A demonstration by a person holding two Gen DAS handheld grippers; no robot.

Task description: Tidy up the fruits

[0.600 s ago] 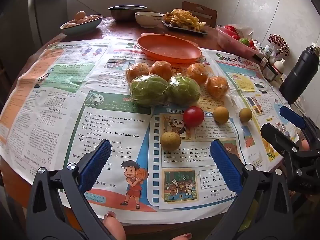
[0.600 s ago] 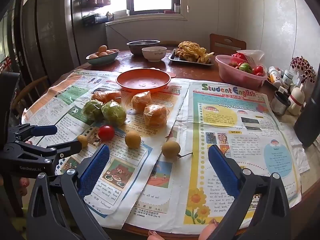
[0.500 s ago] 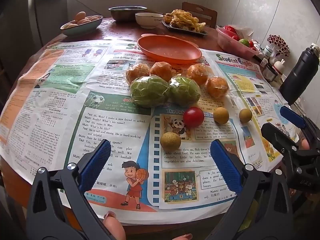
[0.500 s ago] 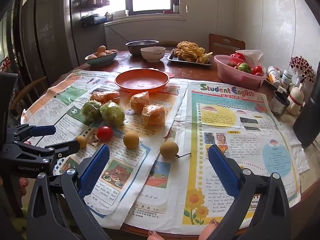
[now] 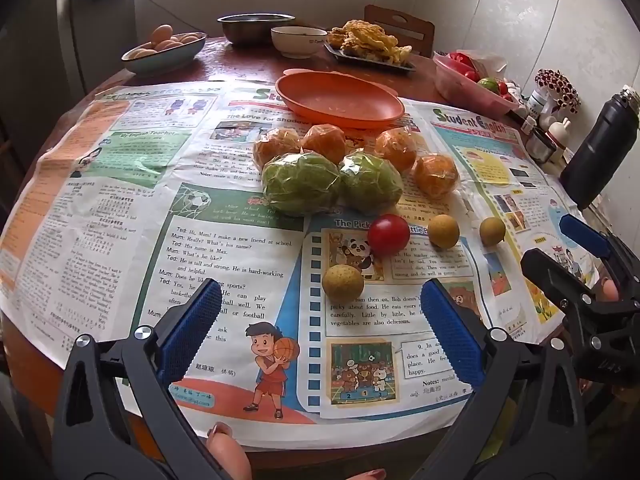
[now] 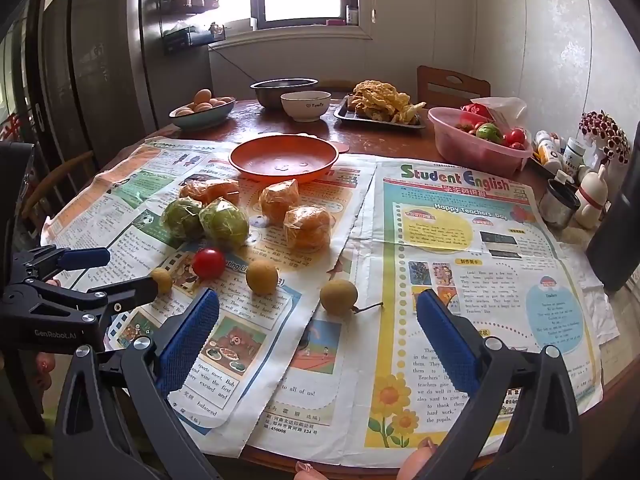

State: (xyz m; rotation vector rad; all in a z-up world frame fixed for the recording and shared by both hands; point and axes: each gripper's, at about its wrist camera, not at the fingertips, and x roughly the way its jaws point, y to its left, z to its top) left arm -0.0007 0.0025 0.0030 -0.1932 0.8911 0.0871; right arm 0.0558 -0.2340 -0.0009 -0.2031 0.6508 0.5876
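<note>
Fruit lies loose on newspaper (image 5: 224, 248) covering a round table (image 6: 280, 128), all near the middle. Two green fruits (image 5: 300, 182) in crinkled plastic wrap sit touching side by side; four wrapped oranges (image 5: 436, 174) arc behind and beside them. In front: one glossy red tomato (image 5: 388, 234) and three small tan, matte longans (image 5: 343, 282), one with a stem in the right view. An empty orange plate (image 5: 340, 100) sits just behind the fruit. Left gripper (image 5: 320, 332) and right gripper (image 6: 316, 336) hover at the table's near edge, blue pads spread wide, gripping nothing.
</note>
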